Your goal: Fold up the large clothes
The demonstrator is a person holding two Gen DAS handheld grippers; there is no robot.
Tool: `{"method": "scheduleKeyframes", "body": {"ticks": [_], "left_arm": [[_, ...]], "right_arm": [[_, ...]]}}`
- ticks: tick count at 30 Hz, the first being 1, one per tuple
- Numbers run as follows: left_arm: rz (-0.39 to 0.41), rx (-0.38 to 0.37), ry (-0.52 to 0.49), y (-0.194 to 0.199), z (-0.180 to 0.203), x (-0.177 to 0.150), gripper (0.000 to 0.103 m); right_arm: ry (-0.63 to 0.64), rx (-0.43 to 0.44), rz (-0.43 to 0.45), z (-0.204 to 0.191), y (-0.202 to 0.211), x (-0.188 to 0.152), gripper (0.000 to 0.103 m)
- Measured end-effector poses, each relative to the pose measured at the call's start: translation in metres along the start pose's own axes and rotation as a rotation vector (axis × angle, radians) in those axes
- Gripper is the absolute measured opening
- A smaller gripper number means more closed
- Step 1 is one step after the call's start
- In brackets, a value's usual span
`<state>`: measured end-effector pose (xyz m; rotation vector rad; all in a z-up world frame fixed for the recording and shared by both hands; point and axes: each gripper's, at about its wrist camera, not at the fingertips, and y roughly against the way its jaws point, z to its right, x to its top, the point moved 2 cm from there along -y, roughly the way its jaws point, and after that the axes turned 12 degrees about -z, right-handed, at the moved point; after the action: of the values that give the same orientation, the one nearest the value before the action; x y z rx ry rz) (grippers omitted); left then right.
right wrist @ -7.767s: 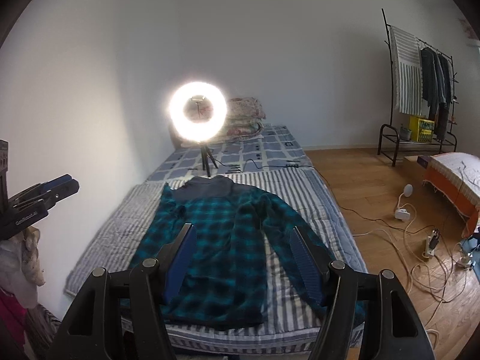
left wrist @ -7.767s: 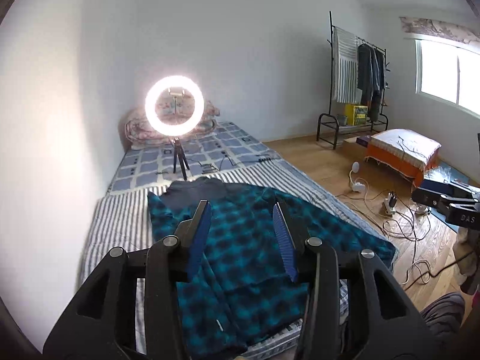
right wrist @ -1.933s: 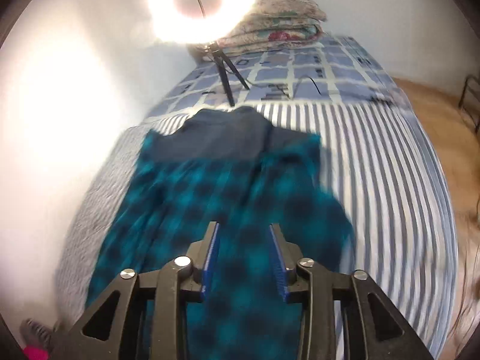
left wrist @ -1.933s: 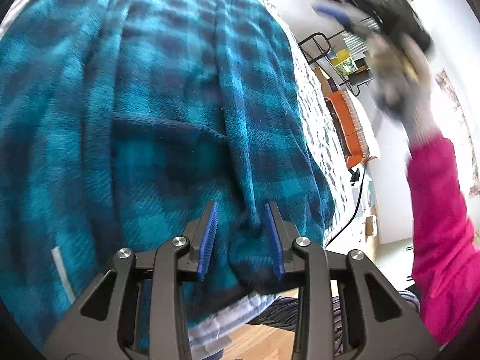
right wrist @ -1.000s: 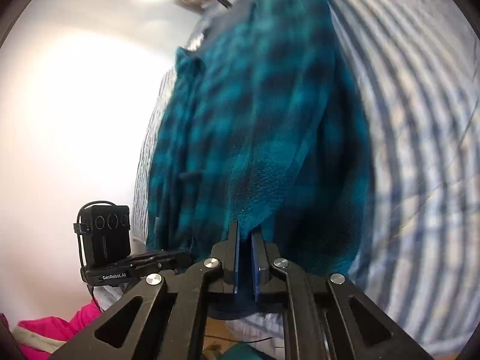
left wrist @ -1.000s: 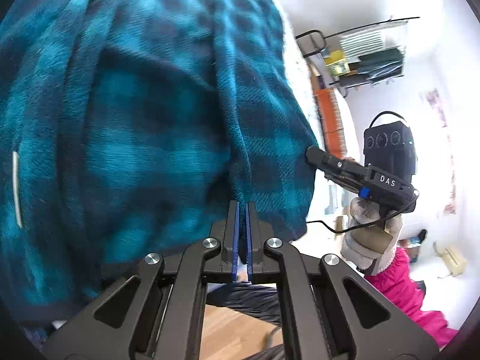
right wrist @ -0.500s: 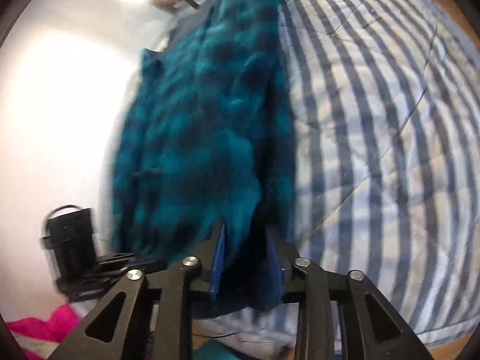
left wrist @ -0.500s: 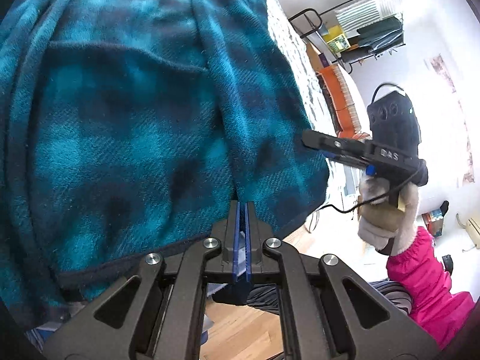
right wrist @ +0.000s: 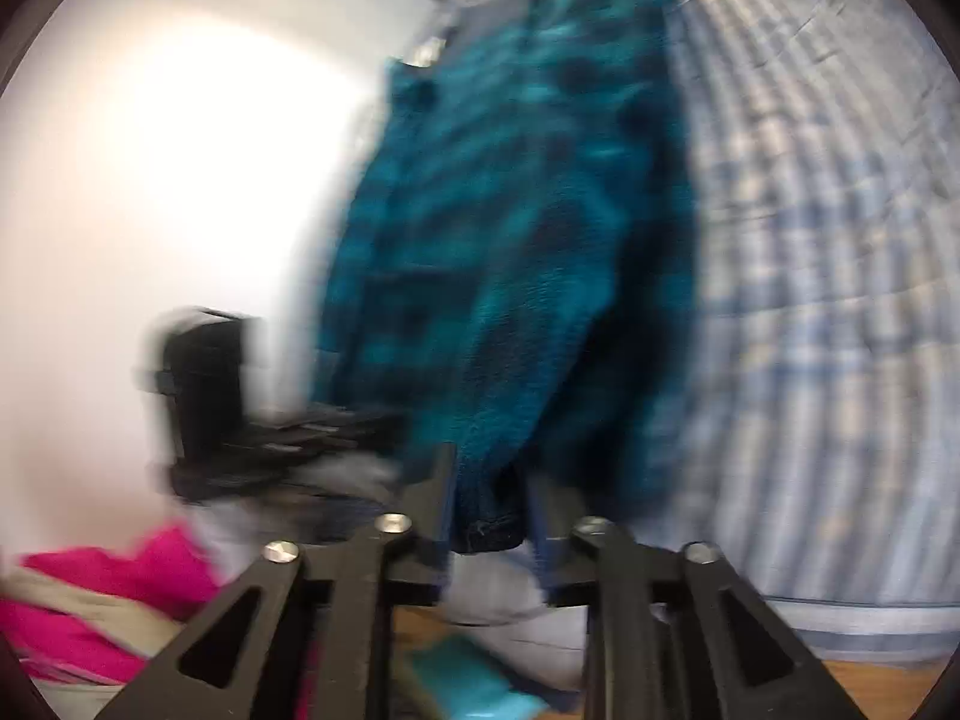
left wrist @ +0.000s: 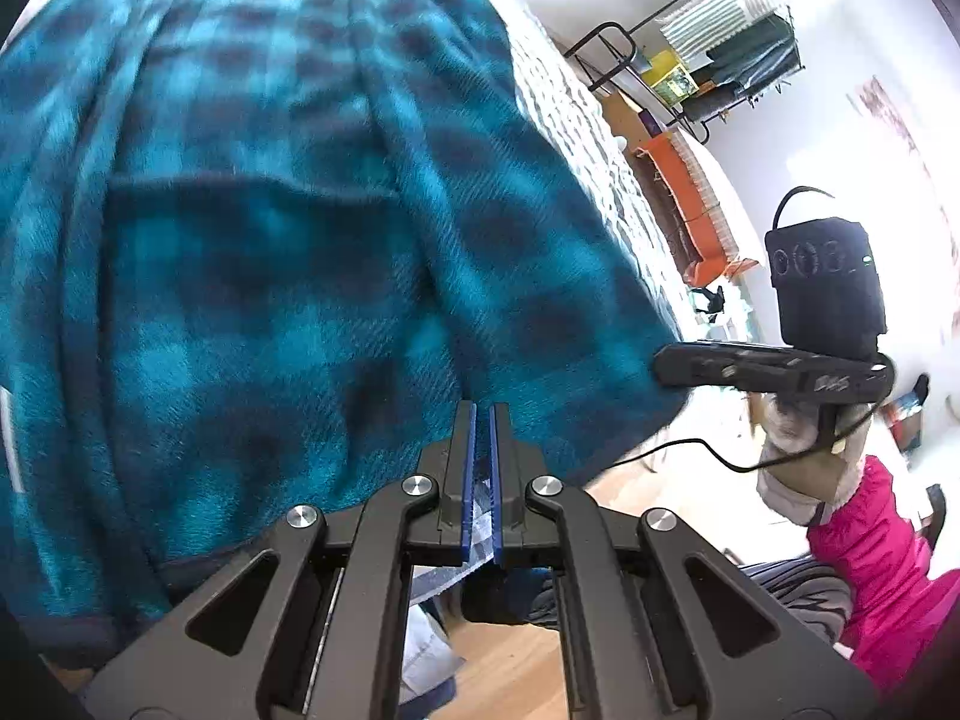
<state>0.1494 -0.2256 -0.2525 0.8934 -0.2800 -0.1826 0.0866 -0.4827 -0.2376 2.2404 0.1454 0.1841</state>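
Note:
A teal and black plaid fleece jacket point(left wrist: 288, 228) lies on the striped bed and fills the left wrist view. My left gripper point(left wrist: 480, 420) is shut on its bottom hem near the middle. My right gripper point(left wrist: 666, 366) shows at the jacket's right edge. In the blurred right wrist view the jacket point(right wrist: 528, 210) hangs toward the camera, with a dark cuff or hem end between the fingers of my right gripper point(right wrist: 489, 498). Its jaws stand a little apart around the cloth. My left gripper point(right wrist: 336, 420) shows as a dark blur at the left.
The blue and white striped bedcover point(right wrist: 828, 300) spreads to the right of the jacket. A clothes rack point(left wrist: 726, 42) and an orange mattress point(left wrist: 684, 204) stand across the wooden floor point(left wrist: 510, 678). A white wall point(right wrist: 150, 180) runs along the bed's left side.
The right gripper's jaws have spread since a second ago, with cloth still between them. It is moving fast; its view is blurred. The left gripper stays shut on the hem.

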Motion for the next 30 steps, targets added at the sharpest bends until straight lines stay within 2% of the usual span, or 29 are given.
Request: {"method": "scheduleKeyframes", "body": {"ticks": [1, 2, 5, 7, 10, 13, 19, 21, 22, 23, 24, 27, 30], "left_arm": [[0.013, 0.007, -0.011, 0.004, 0.004, 0.0, 0.0], [0.024, 0.011, -0.017, 0.007, 0.009, 0.0, 0.0], [0.07, 0.016, -0.061, 0.021, 0.028, -0.001, 0.0], [0.072, 0.01, -0.102, 0.017, 0.042, 0.005, 0.0], [0.027, 0.015, -0.186, -0.009, 0.064, 0.014, 0.0], [-0.01, 0.029, -0.242, -0.031, 0.074, 0.015, 0.0], [-0.096, 0.024, -0.247, -0.067, 0.068, 0.018, 0.0], [-0.111, 0.021, -0.248, -0.074, 0.066, 0.02, 0.0], [-0.117, 0.021, -0.25, -0.077, 0.065, 0.021, 0.0], [-0.122, 0.018, -0.252, -0.079, 0.064, 0.021, 0.0], [-0.125, 0.017, -0.254, -0.08, 0.064, 0.021, 0.0], [-0.131, 0.012, -0.251, -0.082, 0.061, 0.021, 0.0], [-0.136, 0.015, -0.256, -0.085, 0.065, 0.014, 0.0]], "right_arm": [[0.008, -0.056, -0.022, 0.002, -0.001, -0.002, 0.038], [0.012, -0.073, -0.019, 0.004, 0.002, -0.003, 0.038], [0.023, -0.029, 0.061, 0.012, 0.027, 0.005, 0.042], [0.013, -0.012, 0.132, 0.02, 0.043, 0.021, 0.044], [-0.056, 0.012, 0.203, 0.039, 0.054, 0.062, 0.044], [-0.071, -0.056, 0.217, 0.045, 0.047, 0.106, 0.044], [-0.105, -0.119, 0.205, 0.068, 0.024, 0.172, 0.044], [-0.107, -0.126, 0.196, 0.07, 0.015, 0.185, 0.038], [-0.11, -0.133, 0.188, 0.072, 0.011, 0.191, 0.029], [-0.112, -0.137, 0.176, 0.073, 0.007, 0.196, 0.014], [-0.115, -0.144, 0.172, 0.072, 0.005, 0.198, 0.007], [-0.088, -0.201, 0.178, 0.062, 0.012, 0.198, 0.003], [-0.041, -0.301, 0.204, 0.051, 0.029, 0.204, 0.003]]}}
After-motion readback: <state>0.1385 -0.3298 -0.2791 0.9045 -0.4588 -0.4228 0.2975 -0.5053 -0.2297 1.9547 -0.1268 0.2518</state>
